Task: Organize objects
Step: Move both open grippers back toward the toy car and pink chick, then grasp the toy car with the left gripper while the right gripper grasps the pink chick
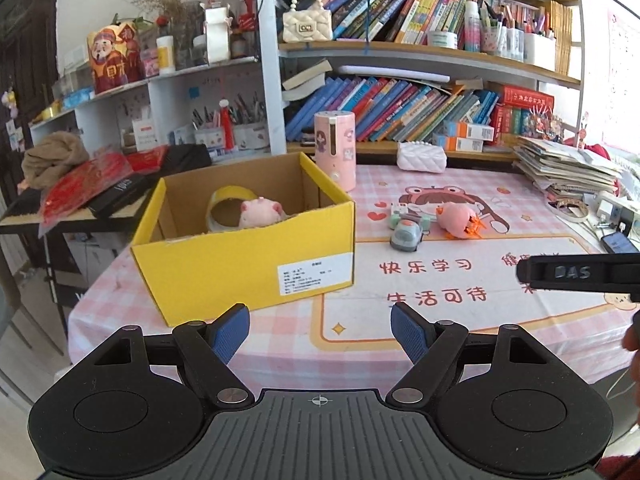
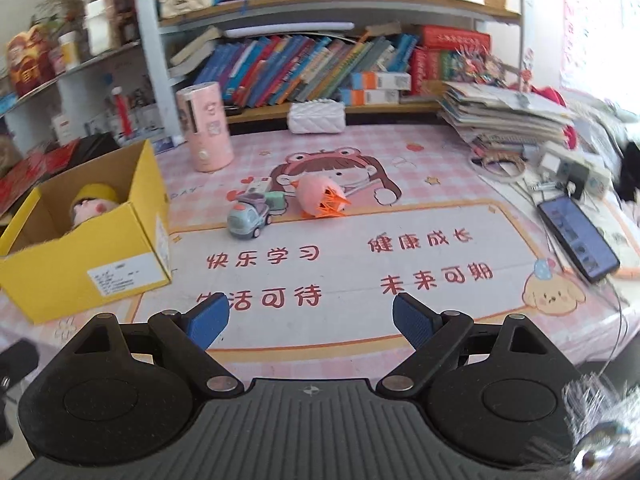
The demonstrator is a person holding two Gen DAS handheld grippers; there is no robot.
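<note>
Fingers (image 1: 236,332) apart, empty | box (image 1: 248,268) wall half-hides pink plush (image 1: 260,212)

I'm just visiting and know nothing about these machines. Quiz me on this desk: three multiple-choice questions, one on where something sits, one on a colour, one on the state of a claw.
1. Where is the pink pig plush?
A. Inside the cardboard box
B. On the bookshelf
C. On the stack of papers

2. What colour is the outside of the box?
A. Blue
B. Yellow
C. Green

3. How does the right claw stand?
A. Closed on the toy car
B. Closed on the phone
C. Open, with nothing between its fingers

Answers:
1. A, the plush pokes up from inside the box beside a yellow tape roll.
2. B, its outer walls are bright yellow.
3. C, the blue pads stand apart above the tablecloth, well short of the car.
</note>
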